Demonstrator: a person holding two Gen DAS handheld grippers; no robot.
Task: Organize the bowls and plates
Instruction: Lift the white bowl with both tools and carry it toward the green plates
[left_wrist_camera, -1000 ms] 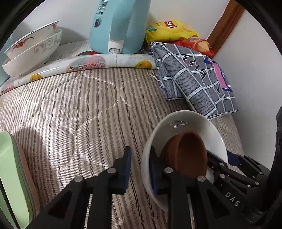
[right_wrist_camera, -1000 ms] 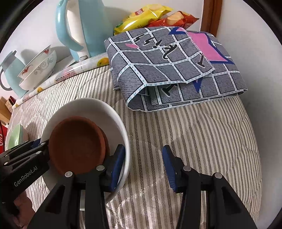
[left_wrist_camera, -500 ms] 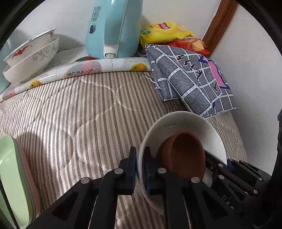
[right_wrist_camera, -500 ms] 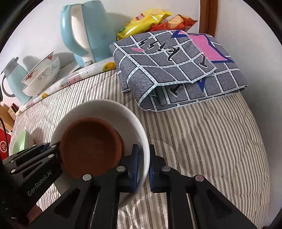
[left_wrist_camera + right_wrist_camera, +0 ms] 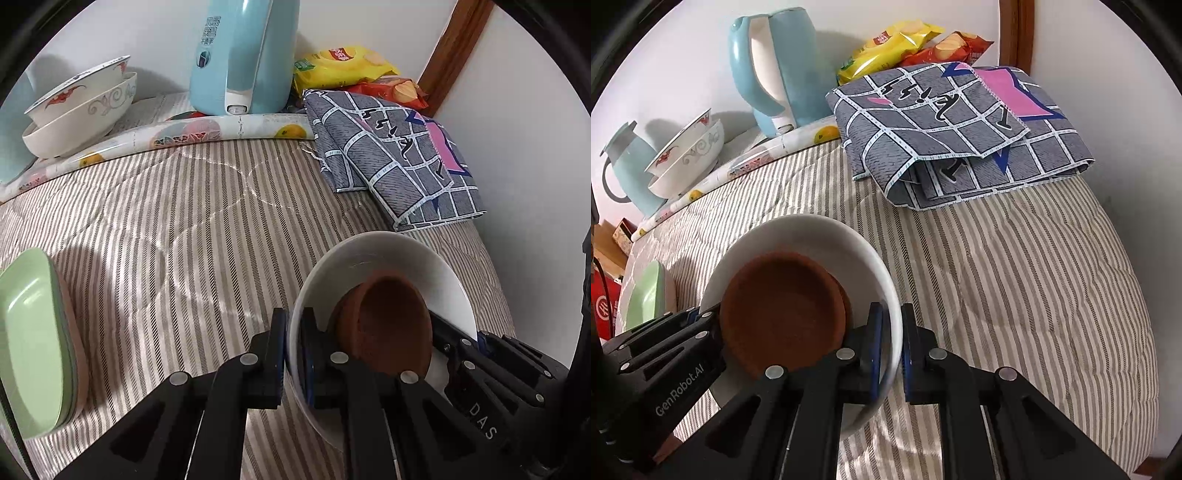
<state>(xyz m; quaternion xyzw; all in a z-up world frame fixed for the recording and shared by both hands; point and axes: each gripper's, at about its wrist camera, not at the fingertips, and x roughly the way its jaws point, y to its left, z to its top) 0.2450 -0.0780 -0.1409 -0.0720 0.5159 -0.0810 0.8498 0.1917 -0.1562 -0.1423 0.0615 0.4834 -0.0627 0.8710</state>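
Pinching opposite rims of the white bowl (image 5: 406, 258), both hand-held grippers tilt steeply downward.

2 close downward views (shared bowl (image 5: 388, 258))

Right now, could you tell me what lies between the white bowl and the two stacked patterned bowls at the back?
In the left wrist view, only bare striped quilt and then the fruit-print mat's edge separate the white bowl from the stacked patterned bowls.
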